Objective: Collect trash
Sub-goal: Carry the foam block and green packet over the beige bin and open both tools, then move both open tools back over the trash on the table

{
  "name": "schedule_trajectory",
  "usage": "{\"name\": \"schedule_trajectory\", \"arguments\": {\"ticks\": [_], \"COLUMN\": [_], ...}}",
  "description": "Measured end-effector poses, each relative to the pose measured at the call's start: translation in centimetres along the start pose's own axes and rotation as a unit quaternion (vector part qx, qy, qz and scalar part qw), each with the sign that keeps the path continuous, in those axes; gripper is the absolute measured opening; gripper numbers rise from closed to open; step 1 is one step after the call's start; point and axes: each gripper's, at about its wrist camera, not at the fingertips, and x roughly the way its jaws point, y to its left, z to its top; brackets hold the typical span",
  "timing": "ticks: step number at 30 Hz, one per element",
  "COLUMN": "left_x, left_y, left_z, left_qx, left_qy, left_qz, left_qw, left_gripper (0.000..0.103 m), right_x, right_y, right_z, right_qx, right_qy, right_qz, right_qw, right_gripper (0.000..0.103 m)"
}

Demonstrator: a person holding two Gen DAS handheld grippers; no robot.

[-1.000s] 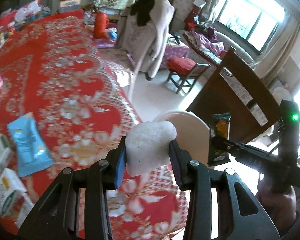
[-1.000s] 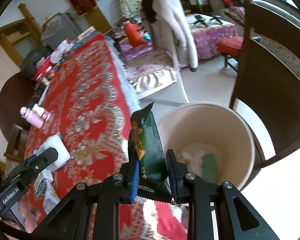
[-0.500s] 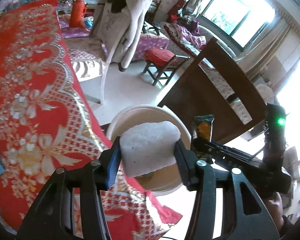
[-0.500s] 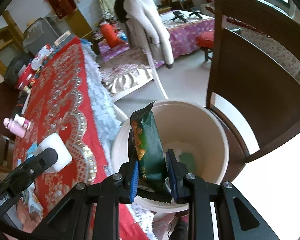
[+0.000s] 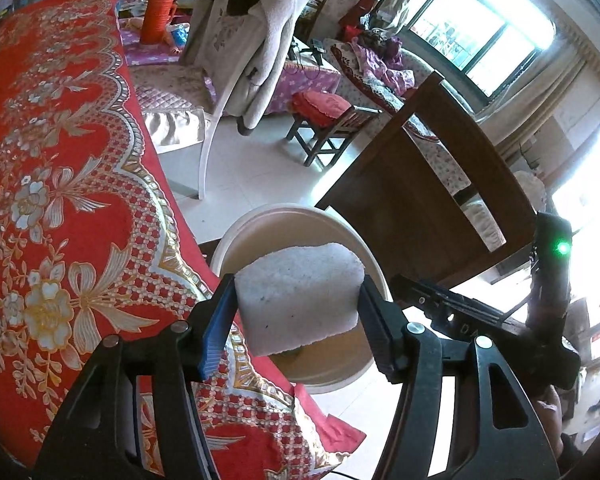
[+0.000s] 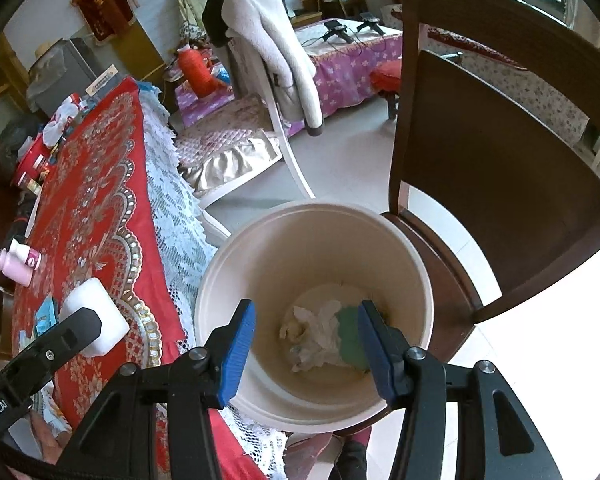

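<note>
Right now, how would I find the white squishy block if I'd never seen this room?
Find the long table with the red and gold flowered cloth. At its edge stands a round cream bin on the floor. Just above that edge, the left tool is shut on the white foam block: chunky and speckled, unlike the flat wrappers.

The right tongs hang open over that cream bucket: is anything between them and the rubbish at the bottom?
Nothing. In the right wrist view, only air separates the right tongs from the crumpled paper in the bucket.
</note>
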Motion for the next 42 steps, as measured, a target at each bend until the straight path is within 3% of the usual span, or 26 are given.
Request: {"name": "schedule_trajectory", "arguments": {"ticks": [12,32,36,42], "left_x": [-0.5,-4.7,-6.5,-9.7], "left_y": [0.4,4.0,5.0,7.6], "left_z": [0.2,-0.9,-1.4,-2.1], "left_qx": [-0.006,-0.021,-0.029,-0.059], "left_qy": [-0.007,-0.042,-0.055,-0.070], "left_qz": [-0.009,0.080,0.097,0.120], "left_qw": [0.9999,0.9957,0.9933,0.9885], "left_gripper": [0.069,0.069,0.069,0.069], "right_x": [-0.5,-0.3,-0.7,-1.1], "right_y": [0.4,5.3,7.3,10.5], "right_z": [0.2,-0.3,-0.4,-0.6], "right_qx": [0.005,-0.038,-0.055,-0.084], "right_qy": [-0.008,-0.003,-0.009,-0.015], "right_qz": [-0.002,0.014,0.019,0.033], "right_qw": [1.000,0.999,0.998,0.996], "right_gripper": [0.051,0.051,0.062,0.062]}}
